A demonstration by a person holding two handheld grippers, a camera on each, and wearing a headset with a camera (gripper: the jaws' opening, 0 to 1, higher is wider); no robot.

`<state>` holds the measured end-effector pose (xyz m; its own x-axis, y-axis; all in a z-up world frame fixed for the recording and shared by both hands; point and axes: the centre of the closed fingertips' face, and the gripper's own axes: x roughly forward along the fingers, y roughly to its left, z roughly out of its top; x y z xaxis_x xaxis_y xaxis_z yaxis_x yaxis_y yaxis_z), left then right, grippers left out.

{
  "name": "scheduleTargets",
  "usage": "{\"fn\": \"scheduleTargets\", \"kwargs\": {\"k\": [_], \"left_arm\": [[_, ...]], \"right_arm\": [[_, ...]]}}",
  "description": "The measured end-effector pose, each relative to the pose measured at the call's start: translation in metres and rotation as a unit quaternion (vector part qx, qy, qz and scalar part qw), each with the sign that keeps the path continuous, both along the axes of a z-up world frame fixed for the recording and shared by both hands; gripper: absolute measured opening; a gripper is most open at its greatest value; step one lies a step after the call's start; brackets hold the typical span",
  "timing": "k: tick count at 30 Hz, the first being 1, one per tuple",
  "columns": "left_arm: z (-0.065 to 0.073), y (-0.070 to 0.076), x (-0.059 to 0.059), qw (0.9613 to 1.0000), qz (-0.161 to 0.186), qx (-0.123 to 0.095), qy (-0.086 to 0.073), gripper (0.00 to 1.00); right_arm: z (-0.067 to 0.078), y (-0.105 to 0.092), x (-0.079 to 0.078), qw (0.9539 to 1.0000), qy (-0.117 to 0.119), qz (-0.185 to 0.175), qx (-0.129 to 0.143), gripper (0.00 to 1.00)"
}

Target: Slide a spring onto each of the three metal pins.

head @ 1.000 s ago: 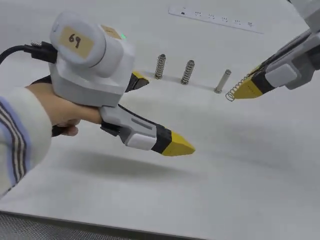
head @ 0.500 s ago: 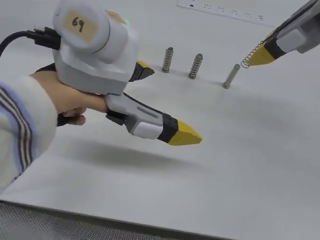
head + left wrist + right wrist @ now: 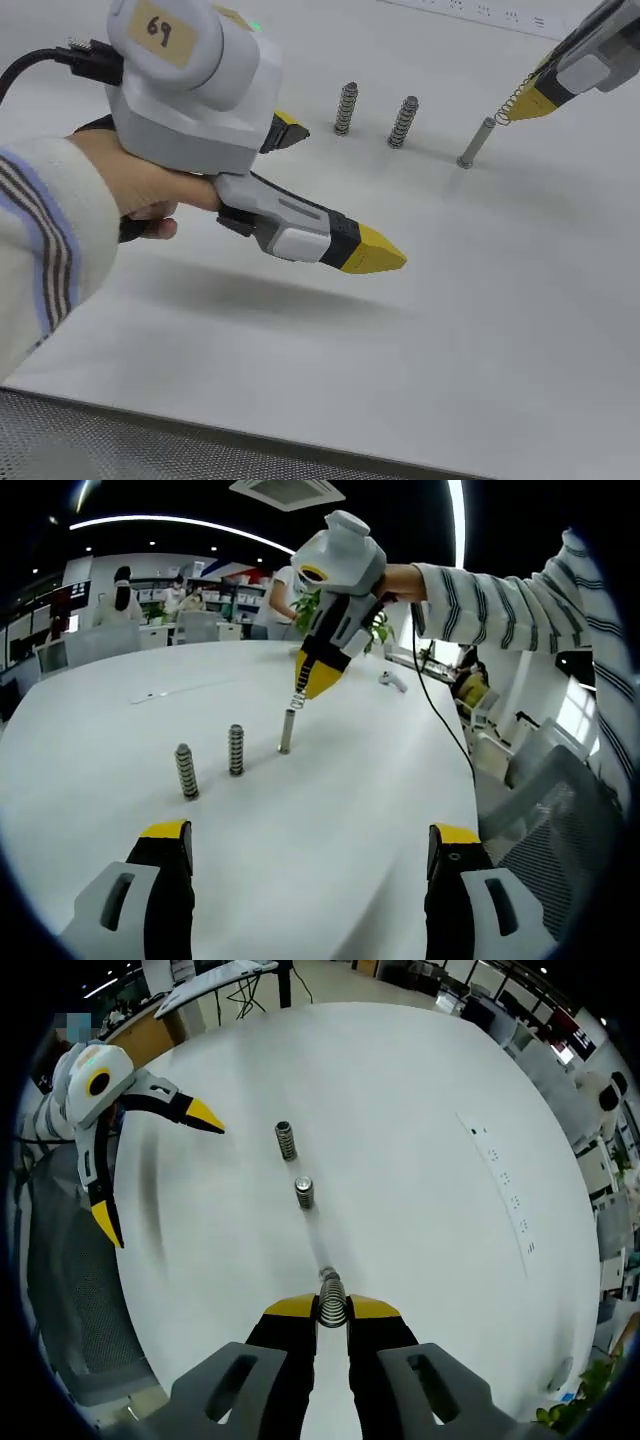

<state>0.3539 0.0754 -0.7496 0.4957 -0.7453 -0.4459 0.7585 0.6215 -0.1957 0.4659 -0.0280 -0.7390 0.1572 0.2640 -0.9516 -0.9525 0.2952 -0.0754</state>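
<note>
- Left gripper (image 3: pixel 344 196), nearest the viewer, in a hand with a striped sleeve (image 3: pixel 40 250): jaws spread wide, holding nothing, hovering above the white table (image 3: pixel 480 330).
- First spring-covered pin (image 3: pixel 346 108) and second spring-covered pin (image 3: pixel 403 121): upright on the table beyond the left gripper, side by side, each with a coil seated over it. Judged done: two of three.
- Bare pin (image 3: pixel 476 143): next in the row, on the right, with no coil on it.
- Spring (image 3: pixel 512 103): pinched at its upper end, its free end hanging just above the top of the bare pin and seemingly not yet over it.
- Right gripper (image 3: pixel 331 1312): jaws nearly closed, clamped on the spring; in the right gripper view the coil points down toward the row of pins.
- Left to do, by judgement: line the coil up with the bare pin, lower it over, then let go.
</note>
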Motion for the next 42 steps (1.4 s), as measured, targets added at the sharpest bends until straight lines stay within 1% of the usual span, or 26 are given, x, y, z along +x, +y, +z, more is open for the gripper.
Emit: {"fn": "scheduleTargets", "kwargs": {"k": [2,6,9,13,15,16,18,20,24,26,29,31,34,36,39,42], "left_arm": [[0.001,0.000,0.000,1.0000,0.000,0.000,-0.001,0.95],[-0.001,0.000,-0.001,1.0000,0.000,0.000,0.003,0.95],[-0.002,0.002,0.002,1.0000,0.001,-0.003,0.006,0.95],[-0.004,0.004,0.004,1.0000,0.002,-0.001,0.005,0.94],[-0.004,0.003,0.004,0.9999,0.002,-0.006,0.010,0.93],[-0.003,0.003,0.004,0.9999,0.002,-0.008,0.012,0.93],[-0.003,0.003,0.005,0.9998,0.006,-0.011,0.012,0.94],[-0.003,0.003,0.006,0.9998,0.005,-0.013,0.014,0.93],[-0.002,0.005,0.007,0.9998,0.006,-0.012,0.011,0.94],[0.000,0.006,0.008,0.9996,0.011,-0.020,0.015,0.94],[0.001,0.008,0.010,0.9995,0.016,-0.022,0.015,0.93],[0.000,0.011,0.013,0.9995,0.020,-0.021,0.014,0.93],[-0.001,0.016,0.017,0.9995,0.022,-0.017,0.013,0.93],[-0.002,0.017,0.016,0.9995,0.023,-0.015,0.014,0.92],[-0.006,0.024,0.019,0.9996,0.024,-0.009,0.016,0.92],[-0.008,0.028,0.020,0.9995,0.029,-0.002,0.016,0.93]], "right_arm": [[-0.002,0.000,0.000,0.9999,-0.001,0.007,-0.008,0.08],[-0.005,0.005,0.003,1.0000,0.006,0.005,-0.002,0.08],[-0.009,0.007,0.003,0.9999,0.009,0.011,-0.007,0.08],[-0.018,0.007,0.004,0.9993,0.016,0.025,-0.024,0.08],[-0.023,0.008,0.006,0.9990,0.019,0.028,-0.030,0.08],[-0.025,0.008,0.006,0.9987,0.023,0.031,-0.032,0.08],[-0.032,0.010,0.006,0.9983,0.027,0.038,-0.036,0.08],[-0.037,0.009,0.006,0.9975,0.027,0.045,-0.046,0.08],[-0.045,0.008,0.005,0.9967,0.029,0.050,-0.056,0.08],[-0.049,0.007,0.005,0.9962,0.030,0.053,-0.061,0.08],[-0.053,0.007,0.005,0.9954,0.033,0.061,-0.065,0.08],[-0.056,0.008,0.006,0.9944,0.033,0.075,-0.066,0.08],[-0.060,0.009,0.007,0.9936,0.032,0.084,-0.069,0.08],[-0.062,0.009,0.007,0.9932,0.032,0.087,-0.071,0.08],[-0.063,0.010,0.008,0.9931,0.031,0.088,-0.072,0.08],[-0.063,0.012,0.011,0.9934,0.032,0.087,-0.067,0.08]]}}
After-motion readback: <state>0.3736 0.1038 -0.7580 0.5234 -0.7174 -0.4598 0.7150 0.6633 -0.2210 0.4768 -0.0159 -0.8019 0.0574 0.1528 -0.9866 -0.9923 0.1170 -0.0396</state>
